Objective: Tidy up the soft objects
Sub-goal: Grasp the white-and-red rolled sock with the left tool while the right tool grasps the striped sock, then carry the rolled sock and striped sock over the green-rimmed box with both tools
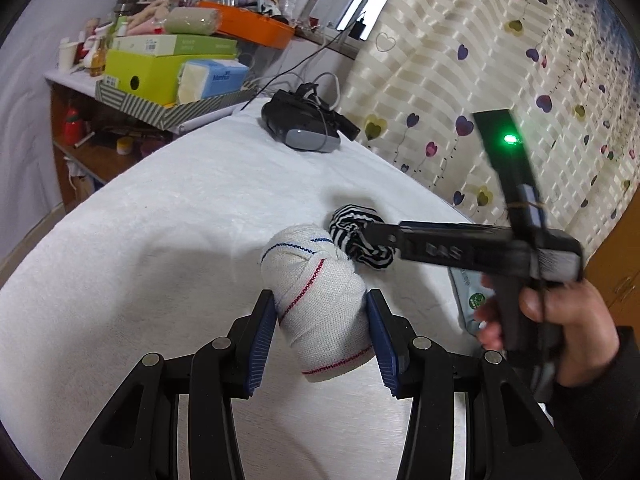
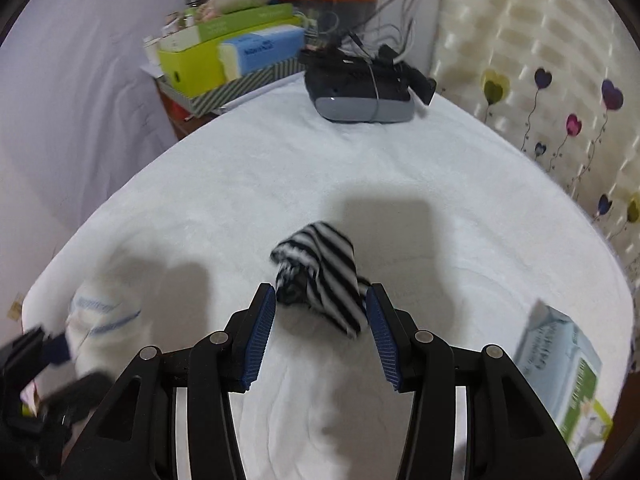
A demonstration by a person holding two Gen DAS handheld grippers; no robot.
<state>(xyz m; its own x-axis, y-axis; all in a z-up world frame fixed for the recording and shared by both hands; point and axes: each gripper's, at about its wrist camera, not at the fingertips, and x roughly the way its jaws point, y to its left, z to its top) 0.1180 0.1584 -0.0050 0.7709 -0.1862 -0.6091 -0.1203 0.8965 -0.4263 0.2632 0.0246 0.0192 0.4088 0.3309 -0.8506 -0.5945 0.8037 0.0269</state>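
Above the white-covered table [image 1: 160, 208], the left gripper [image 1: 322, 318] clamps the white sock roll [image 1: 320, 300] and the right gripper [image 2: 322, 312] clamps the striped sock roll [image 2: 320, 276], seemingly bringing them side by side for tidy grouping.

Both cameras ride just behind their grippers, looking forward and down along the fingers at a white-covered table [image 1: 168, 240]. The left wrist view sits close over the table's near part, facing the far clutter and curtain [image 1: 500, 80]. The right wrist view tilts more steeply. Both share the black headset [image 1: 300, 126] and green box [image 2: 192, 66].
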